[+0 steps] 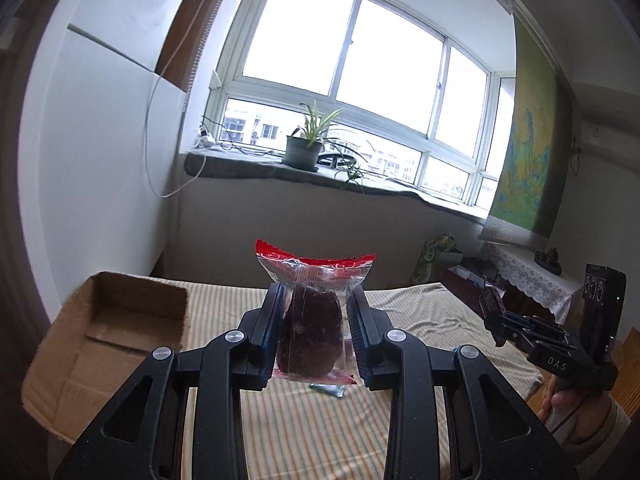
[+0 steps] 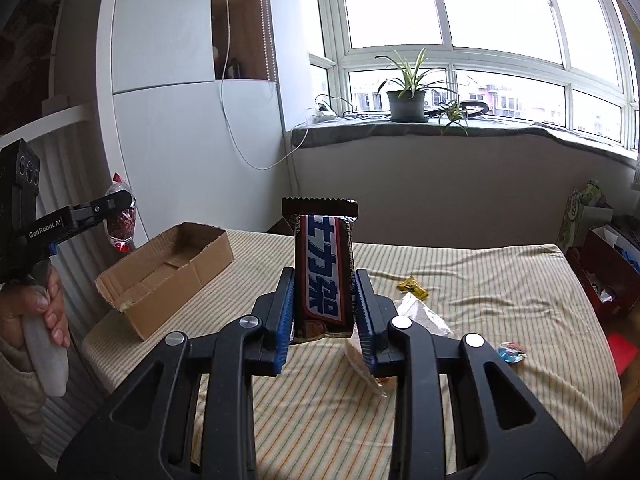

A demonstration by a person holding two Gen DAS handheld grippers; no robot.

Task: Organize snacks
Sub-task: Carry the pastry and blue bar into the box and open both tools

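My left gripper point(image 1: 316, 300) is shut on a clear red-topped packet with a dark brown snack point(image 1: 310, 332), held upright above the striped table; it also shows in the right wrist view point(image 2: 120, 220). My right gripper point(image 2: 324, 280) is shut on a brown, blue and white chocolate bar point(image 2: 324, 268), held upright; this gripper shows at the right of the left wrist view point(image 1: 494, 312). An open cardboard box point(image 1: 120, 336) sits at the table's left and looks empty in both views point(image 2: 172, 276).
On the striped cloth point(image 2: 480, 360) lie a yellow candy point(image 2: 412, 286), a clear plastic packet point(image 2: 424, 316) and a blue-wrapped candy point(image 2: 510, 352). A teal wrapper point(image 1: 328, 390) lies under the left gripper. Boxes and bags point(image 2: 600, 248) stand right of the table. A potted plant point(image 2: 408, 96) sits on the windowsill.
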